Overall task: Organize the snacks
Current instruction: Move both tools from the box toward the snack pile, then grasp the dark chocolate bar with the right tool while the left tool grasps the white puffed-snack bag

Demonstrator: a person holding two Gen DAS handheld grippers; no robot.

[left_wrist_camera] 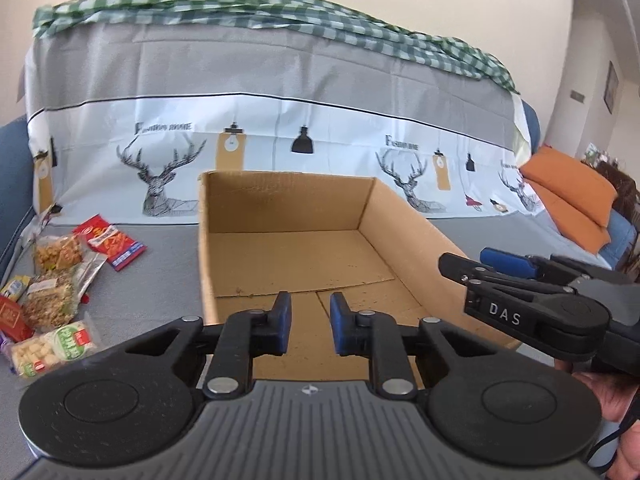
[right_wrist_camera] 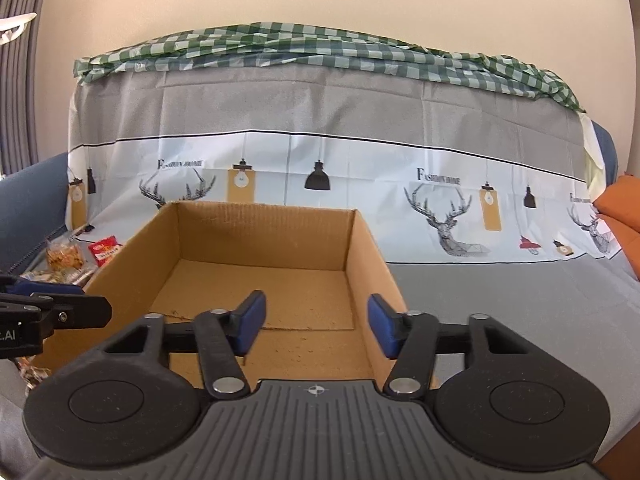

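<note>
The cardboard box (left_wrist_camera: 280,208), open-topped and bare inside, runs lengthwise toward 12 o'clock. Snack packets (left_wrist_camera: 56,292) lie at 9 o'clock. The left gripper (left_wrist_camera: 307,322) and right gripper (right_wrist_camera: 316,324) are both spread, holding nothing.

Both wrist cameras look forward, close over the near edge of one open cardboard box (left_wrist_camera: 288,256) (right_wrist_camera: 264,280), side by side.

Grey cloth-covered sofa seat (left_wrist_camera: 132,280) carries open cardboard box (left_wrist_camera: 404,220), w/ snack packets (left_wrist_camera: 60,292) heaped at box's left.
</note>
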